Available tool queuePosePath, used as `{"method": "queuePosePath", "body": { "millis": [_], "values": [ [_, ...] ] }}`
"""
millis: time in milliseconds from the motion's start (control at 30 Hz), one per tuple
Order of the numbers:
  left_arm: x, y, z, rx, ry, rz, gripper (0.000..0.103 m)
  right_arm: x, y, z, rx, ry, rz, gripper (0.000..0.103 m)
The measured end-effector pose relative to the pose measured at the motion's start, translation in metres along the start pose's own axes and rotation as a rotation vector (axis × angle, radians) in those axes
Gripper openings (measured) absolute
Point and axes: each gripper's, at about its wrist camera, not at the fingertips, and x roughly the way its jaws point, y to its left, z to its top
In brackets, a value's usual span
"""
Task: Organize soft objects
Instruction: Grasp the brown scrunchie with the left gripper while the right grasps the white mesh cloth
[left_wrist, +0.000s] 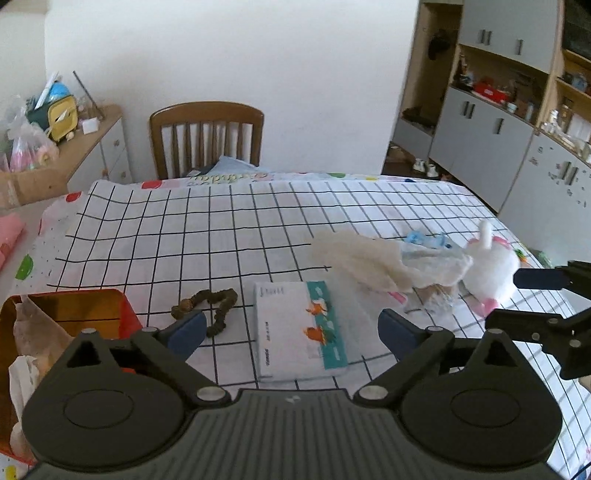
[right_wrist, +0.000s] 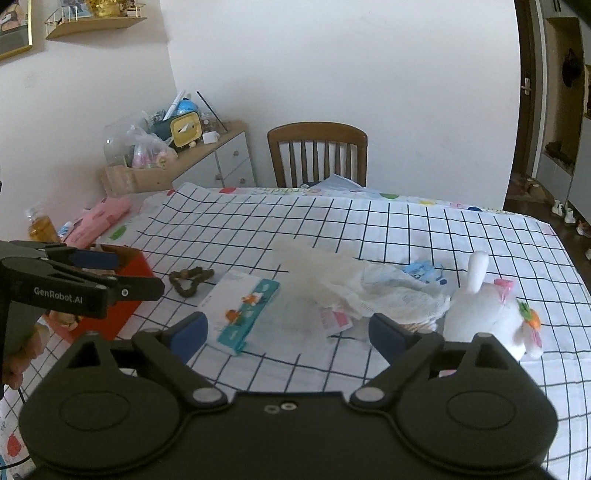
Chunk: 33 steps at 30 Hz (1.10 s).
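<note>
Left wrist view: both grippers' fingers (left_wrist: 186, 328) spread wide, holding nothing.

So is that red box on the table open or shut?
Open. The red box shows no lid on top, and crumpled paper sticks up out of it. How full it is cannot be told.

Red box (left_wrist: 74, 314) cut off at left edge, its contents unclear, tissue pack (left_wrist: 299, 328) print too small to read
</note>
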Motion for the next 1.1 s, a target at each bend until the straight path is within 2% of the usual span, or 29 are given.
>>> {"method": "queuePosePath", "body": {
  "millis": [333,633,833,1033,1100],
  "values": [
    [0.039,0.015,0.009,-0.027,0.028,0.06,0.1,0.039,-0.015,0.017,-0.016,0.025,0.031,0.094],
    [0.073,0.026,0.01,0.005,0.057,0.138,0.1,0.074,-0.02,0.025,-0.032,0.056,0.058,0.094],
    [0.095,0.039,0.012,-0.023,0.089,0.16,0.1,0.094,-0.023,0.031,-0.043,0.067,0.053,0.094],
    [0.11,0.042,0.014,-0.004,0.096,0.198,0.099,0.117,-0.028,0.036,-0.045,0.088,0.037,0.091],
    [0.115,0.044,0.015,-0.008,0.102,0.199,0.093,0.123,-0.028,0.036,-0.05,0.095,0.031,0.09]
  ]
}}
